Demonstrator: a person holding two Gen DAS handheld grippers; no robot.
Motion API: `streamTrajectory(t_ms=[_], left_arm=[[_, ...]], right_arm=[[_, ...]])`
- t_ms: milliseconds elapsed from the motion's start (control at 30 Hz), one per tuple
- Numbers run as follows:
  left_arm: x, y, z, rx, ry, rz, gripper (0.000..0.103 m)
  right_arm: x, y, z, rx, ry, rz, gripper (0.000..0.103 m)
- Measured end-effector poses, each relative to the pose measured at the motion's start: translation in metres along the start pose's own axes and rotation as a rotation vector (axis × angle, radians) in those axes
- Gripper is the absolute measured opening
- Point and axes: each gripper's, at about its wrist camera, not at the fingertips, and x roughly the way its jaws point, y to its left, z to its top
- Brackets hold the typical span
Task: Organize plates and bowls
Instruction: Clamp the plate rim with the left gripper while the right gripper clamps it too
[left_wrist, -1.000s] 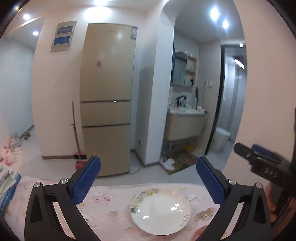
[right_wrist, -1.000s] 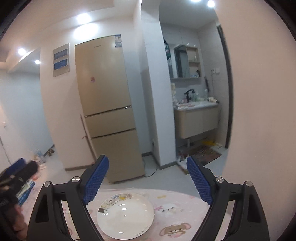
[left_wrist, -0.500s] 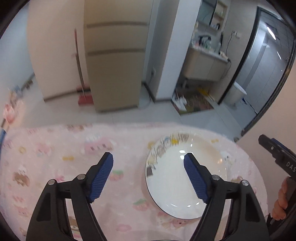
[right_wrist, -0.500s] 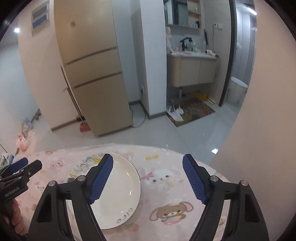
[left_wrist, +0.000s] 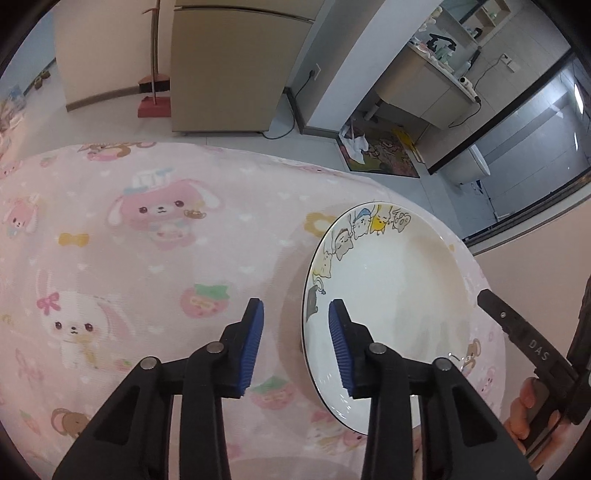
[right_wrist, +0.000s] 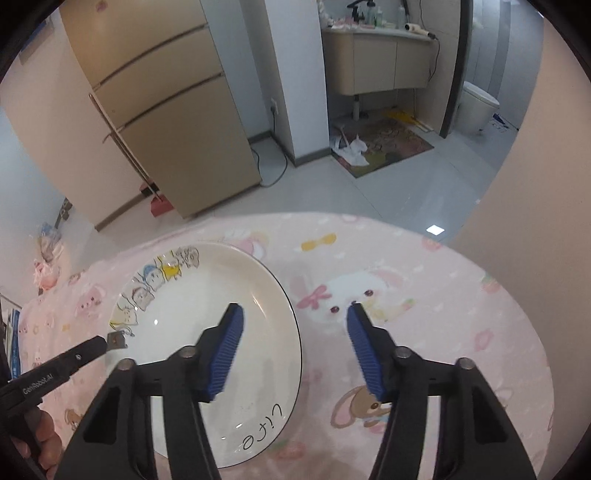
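Your left gripper (left_wrist: 295, 325) straddles the cartoon-rimmed white plate (left_wrist: 391, 295) at its nine o'clock edge, jaws narrowed but not clamped, your right gripper (right_wrist: 293, 328) gapes across its three o'clock rim on the pink tablecloth (right_wrist: 424, 295).

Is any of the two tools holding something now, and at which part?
Nothing is held. The left tool stands open astride the left rim of the plate, not closed on it. The right tool is open too, astride the right rim.
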Motion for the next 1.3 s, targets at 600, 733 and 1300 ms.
streamTrajectory(t_ms=[600, 733, 1300], left_arm=[[0.027, -0.002, -0.002, -0.044, 0.115, -0.133, 0.030], [0.026, -0.003, -0.002, -0.046, 0.118, -0.124, 0.030], [-0.005, -0.010, -0.007, 0.028, -0.006, 0.049, 0.014]], right_arm=[[0.044, -0.002, -0.005, 0.030, 0.136, 0.092, 0.027], [0.054, -0.020, -0.005, 0.153, 0.184, 0.201, 0.027], [0.043, -0.015, -0.006, 0.139, 0.148, 0.287, 0.013]])
